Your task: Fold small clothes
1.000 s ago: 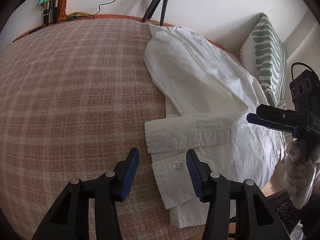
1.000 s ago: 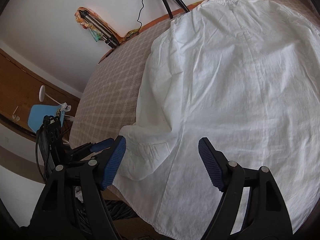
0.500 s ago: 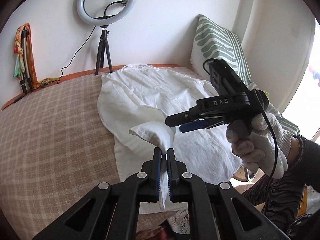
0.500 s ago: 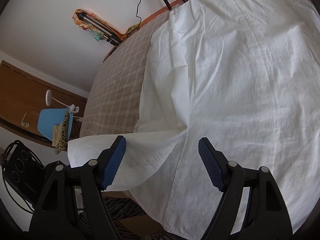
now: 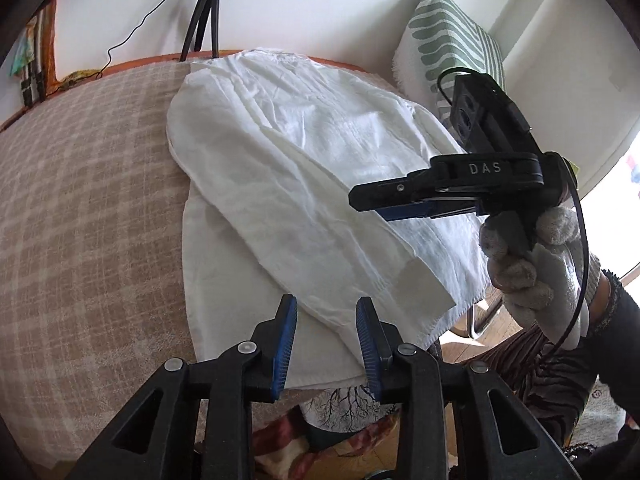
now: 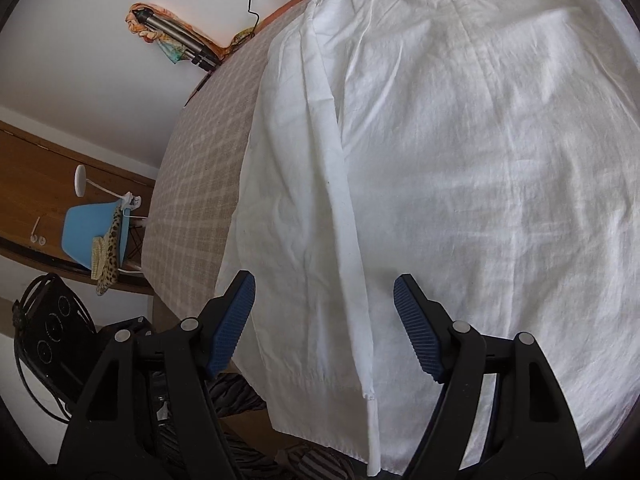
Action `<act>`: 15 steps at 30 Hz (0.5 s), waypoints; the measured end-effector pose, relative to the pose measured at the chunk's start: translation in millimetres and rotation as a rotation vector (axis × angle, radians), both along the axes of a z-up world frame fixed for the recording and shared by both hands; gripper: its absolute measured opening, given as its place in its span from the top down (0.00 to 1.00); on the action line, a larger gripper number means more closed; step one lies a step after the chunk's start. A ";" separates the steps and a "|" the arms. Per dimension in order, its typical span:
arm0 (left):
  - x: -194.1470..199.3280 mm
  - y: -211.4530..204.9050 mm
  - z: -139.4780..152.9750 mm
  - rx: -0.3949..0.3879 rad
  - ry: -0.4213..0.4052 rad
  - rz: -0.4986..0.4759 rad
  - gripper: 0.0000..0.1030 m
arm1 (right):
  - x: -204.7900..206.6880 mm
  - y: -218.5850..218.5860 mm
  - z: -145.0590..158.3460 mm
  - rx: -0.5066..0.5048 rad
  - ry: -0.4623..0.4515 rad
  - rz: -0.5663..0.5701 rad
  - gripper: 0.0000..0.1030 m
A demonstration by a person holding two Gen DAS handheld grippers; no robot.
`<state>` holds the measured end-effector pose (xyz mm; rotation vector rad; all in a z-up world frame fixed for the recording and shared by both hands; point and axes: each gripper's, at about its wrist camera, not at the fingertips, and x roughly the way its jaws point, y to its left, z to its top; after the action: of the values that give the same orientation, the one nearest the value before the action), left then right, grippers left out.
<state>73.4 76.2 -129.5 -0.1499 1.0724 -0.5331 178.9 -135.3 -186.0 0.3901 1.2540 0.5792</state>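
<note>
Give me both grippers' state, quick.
Left gripper: open, holding nothing, above the white shirt.
Right gripper: open, holding nothing, over the shirt.

"das" on right hand-held gripper [image 5: 384,210]

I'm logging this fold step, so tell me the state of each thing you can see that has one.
White shirt: spread flat on the bed, not held.
Sleeve: folded diagonally across the shirt body, cuff near the hem.
Left gripper: jaws open, empty, above the hem.
Right gripper: jaws open, empty, above the shirt.
Striped pillow: upright against the wall.
</note>
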 end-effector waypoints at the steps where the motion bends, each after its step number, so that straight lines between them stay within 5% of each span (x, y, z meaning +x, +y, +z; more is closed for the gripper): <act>1: 5.9 1.9 -7.1 -0.006 0.023 0.019 0.71 | 0.9 0.9 -2.8 -0.006 0.008 0.001 0.38; 3: 13.1 4.0 -11.9 0.035 0.007 0.064 0.71 | 2.7 2.1 -6.6 -0.019 0.010 0.003 0.51; 5: 15.3 7.7 -10.0 0.065 -0.028 0.104 0.70 | 4.0 4.4 -9.0 -0.049 0.009 0.011 0.81; 6: 14.4 11.5 -8.4 0.085 -0.044 0.125 0.69 | 4.6 4.4 -10.6 -0.075 0.005 0.008 0.82; 12: -3.7 40.3 -3.1 0.119 -0.119 0.248 0.52 | 3.0 17.3 21.1 -0.126 -0.139 0.061 0.80; 15: -11.6 44.5 -12.2 0.082 -0.099 0.269 0.50 | 1.8 26.9 53.7 -0.094 -0.253 0.095 0.43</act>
<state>61.9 120.7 -141.7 -0.1905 0.9572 -0.2515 180.6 -108.5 -132.3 0.1727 1.0555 0.6270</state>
